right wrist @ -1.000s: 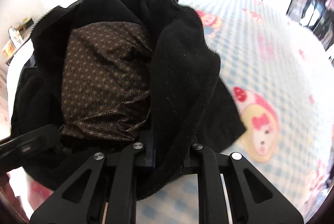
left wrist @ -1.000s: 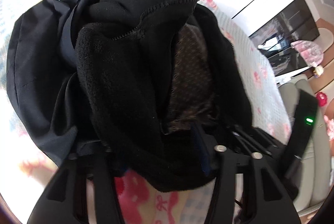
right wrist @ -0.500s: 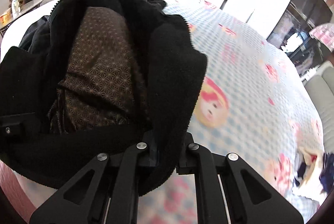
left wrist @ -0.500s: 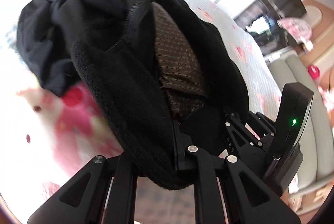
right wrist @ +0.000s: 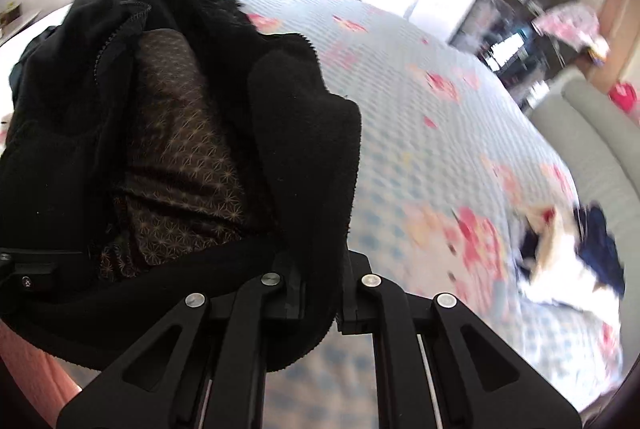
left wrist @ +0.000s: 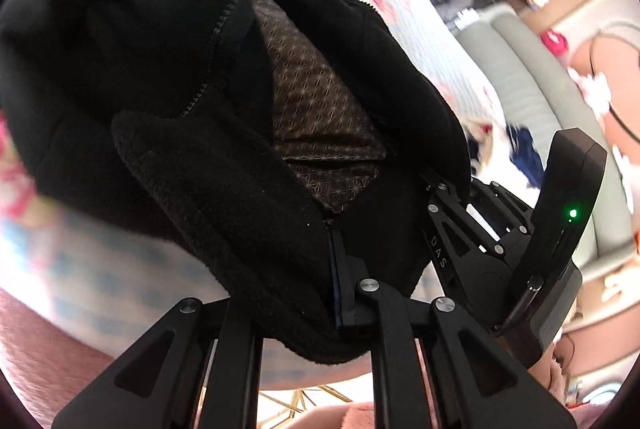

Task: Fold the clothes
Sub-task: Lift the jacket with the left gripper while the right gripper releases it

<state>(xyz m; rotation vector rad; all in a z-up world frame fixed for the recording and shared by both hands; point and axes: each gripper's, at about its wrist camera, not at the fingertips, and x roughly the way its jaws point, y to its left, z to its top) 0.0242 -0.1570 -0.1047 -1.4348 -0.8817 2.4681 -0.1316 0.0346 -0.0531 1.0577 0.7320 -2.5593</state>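
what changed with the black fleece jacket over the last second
The black fleece jacket, bunched on the bedspread a second ago, has been lifted and carried toward the bed's edge; the navy garment beside it was left behind. Unchanged: the left tool and right tool both stay clamped on its hem, patterned brown lining still showing between them.

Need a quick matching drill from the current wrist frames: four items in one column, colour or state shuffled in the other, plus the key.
Items:
1. fleece jacket
2. jacket lining
3. bedspread
4. right hand-held gripper

Descriptions:
A. light blue check with pink cartoon prints
B. brown with a fine star pattern
C. shut on black fabric
D. black, bunched, lifted by both grippers

Pairs: 1-D, 2-B, 3-A, 4-C. The left hand-held gripper is also shut on the fleece jacket.
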